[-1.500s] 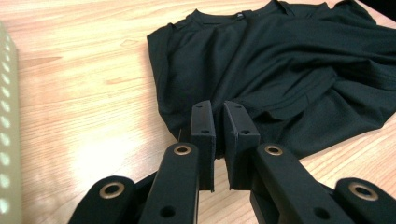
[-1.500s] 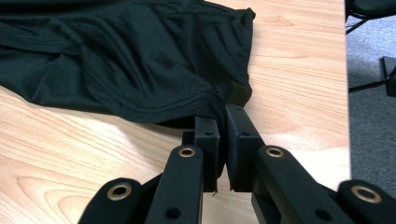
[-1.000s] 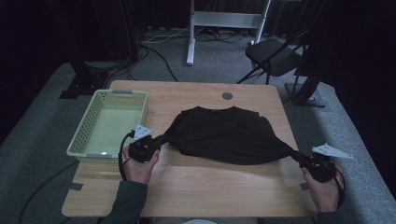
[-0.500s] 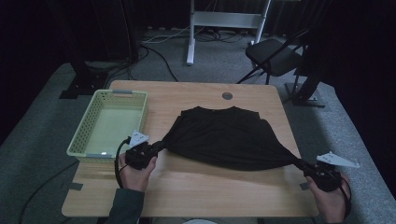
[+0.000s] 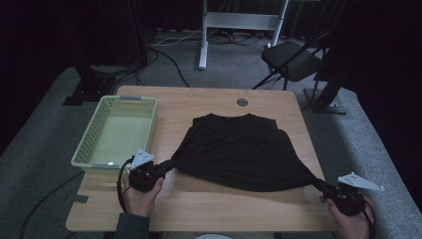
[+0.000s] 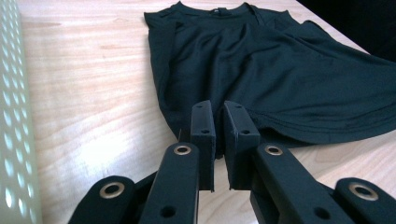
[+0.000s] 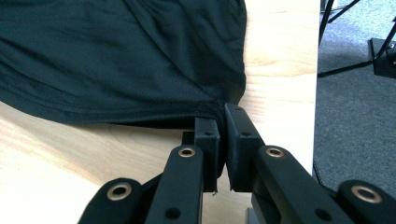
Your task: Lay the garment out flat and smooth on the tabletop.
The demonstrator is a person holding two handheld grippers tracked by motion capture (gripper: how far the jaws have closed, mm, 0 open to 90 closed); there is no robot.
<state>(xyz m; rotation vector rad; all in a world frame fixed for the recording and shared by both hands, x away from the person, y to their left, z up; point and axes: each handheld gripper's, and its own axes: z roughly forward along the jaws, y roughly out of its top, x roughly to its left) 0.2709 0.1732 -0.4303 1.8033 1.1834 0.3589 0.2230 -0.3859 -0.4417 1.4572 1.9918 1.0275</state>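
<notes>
My left hand-held gripper (image 5: 166, 167) and right hand-held gripper (image 5: 321, 185) both clamp the black shirt's (image 5: 239, 152) hem corners; no labels readable.

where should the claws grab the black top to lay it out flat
At the two bottom hem corners, coming in from the near table edge. The black top lies neckline away, hem toward the person, and the left claw and right claw are each pinched on a corner, which keeps the hem stretched wide.

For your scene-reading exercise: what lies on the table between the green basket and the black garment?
In the high view, only bare wooden table lies between the green basket and the black garment; they stay apart.
</notes>
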